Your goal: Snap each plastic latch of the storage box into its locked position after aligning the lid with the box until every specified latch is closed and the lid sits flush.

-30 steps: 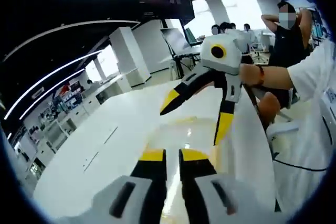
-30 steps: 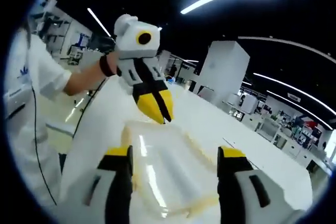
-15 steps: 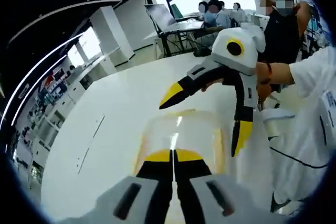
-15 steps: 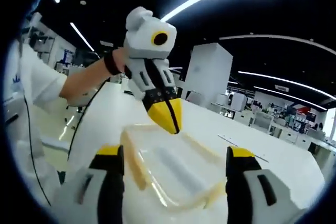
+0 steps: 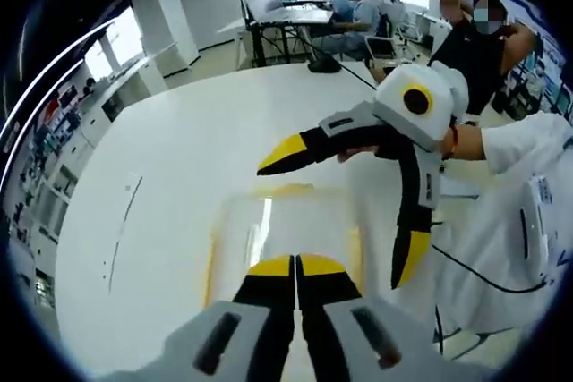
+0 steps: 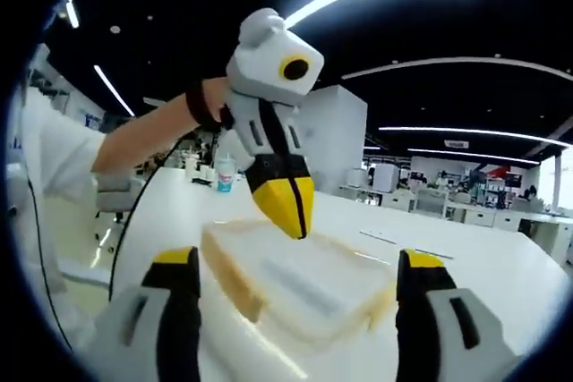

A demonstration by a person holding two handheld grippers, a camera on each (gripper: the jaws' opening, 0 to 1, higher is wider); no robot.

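Just ahead of both grippers, on the white worktop point(image 5: 152, 158), sits the storage box point(image 6: 295, 285), clear plastic with a yellowish rim, its lid point(image 5: 286, 230) on top. The left gripper point(image 6: 285, 206) has its jaws pressed together with nothing between them, and in the right gripper view it hangs tip-down just above the far part of the lid. The right gripper point(image 5: 336, 199) is spread wide, empty; in the left gripper view one yellow tip reaches over the far edge of the box while the other points down beside the box's right flank.

So the step in hand looks like seating the lid before any latch goes over. To do that well, I'd say: use the closed left tip as a presser, coming straight down near an edge, not the middle, so the lid doesn't rock. The open right gripper seems best placed to steady or hook a side. Check the lid sits level all round first; a latch forced over a skewed lid may well pop back.

As for contents, through the clear lid the box appears empty, though glare makes that hard to confirm. The latches themselves are too blurred to make out, so I can't tell which are shut.
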